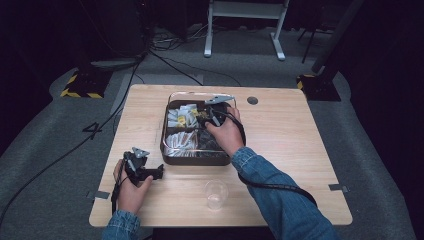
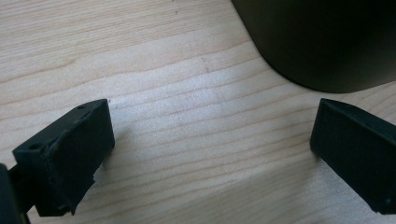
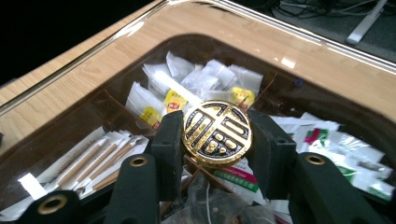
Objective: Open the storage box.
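My right gripper (image 3: 217, 140) is shut on a round gold-and-black token (image 3: 217, 133), which is pinched by its edges between the two black pads above the dark divided tray (image 3: 116, 74). From above, that gripper (image 1: 212, 114) hovers over the tray's (image 1: 165, 150) right side. The tray holds white sachets (image 3: 205, 77), wrapped sticks (image 3: 93, 156) and other small packets (image 3: 336, 140). My left gripper (image 2: 212, 140) stands open just over bare wood with nothing between its jaws; the tray's dark outer wall (image 2: 327, 42) is just ahead. In the high view it (image 1: 159, 172) rests at the table's front left.
A clear plastic cup (image 1: 216, 194) stands near the front edge of the wooden table (image 1: 300, 150), between my forearms. A round cable hole (image 1: 252, 100) lies at the back. Cables and a white desk frame (image 1: 245, 20) are on the floor behind.
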### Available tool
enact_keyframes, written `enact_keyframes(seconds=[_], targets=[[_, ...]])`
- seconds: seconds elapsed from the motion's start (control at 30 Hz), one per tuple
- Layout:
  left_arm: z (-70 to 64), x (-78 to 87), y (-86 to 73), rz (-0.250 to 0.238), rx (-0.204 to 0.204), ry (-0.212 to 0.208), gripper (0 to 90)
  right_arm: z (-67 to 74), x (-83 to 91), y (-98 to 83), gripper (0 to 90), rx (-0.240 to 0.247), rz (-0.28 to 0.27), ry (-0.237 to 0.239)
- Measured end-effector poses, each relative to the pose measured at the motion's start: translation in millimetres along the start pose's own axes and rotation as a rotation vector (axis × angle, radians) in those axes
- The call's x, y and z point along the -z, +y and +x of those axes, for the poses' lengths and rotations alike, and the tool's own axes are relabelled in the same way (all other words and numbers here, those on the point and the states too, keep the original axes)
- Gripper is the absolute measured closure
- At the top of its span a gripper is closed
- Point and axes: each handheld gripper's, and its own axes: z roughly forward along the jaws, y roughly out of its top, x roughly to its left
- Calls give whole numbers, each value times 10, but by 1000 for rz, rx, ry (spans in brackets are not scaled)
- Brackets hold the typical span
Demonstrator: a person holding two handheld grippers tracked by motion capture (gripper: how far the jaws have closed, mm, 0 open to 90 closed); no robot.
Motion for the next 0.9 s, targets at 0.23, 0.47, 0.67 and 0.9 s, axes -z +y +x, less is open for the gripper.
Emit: enact_keyframes(seconds=[0.23,0.47,0.67,0.9], targets=[[-2,-3,-1,-3,3,-1,1,-104,264,69,589,6,-34,-3],[-2,-2,-1,-3,3,1,1,-206,454,94,589,6,-47,-18],[-1,-2,0,-2,1,1,1,-274,567,94,589,-4,-54,-22],[-8,-2,-3,-4,8,3,2,-408,745,41,589,-3,-51,-34]])
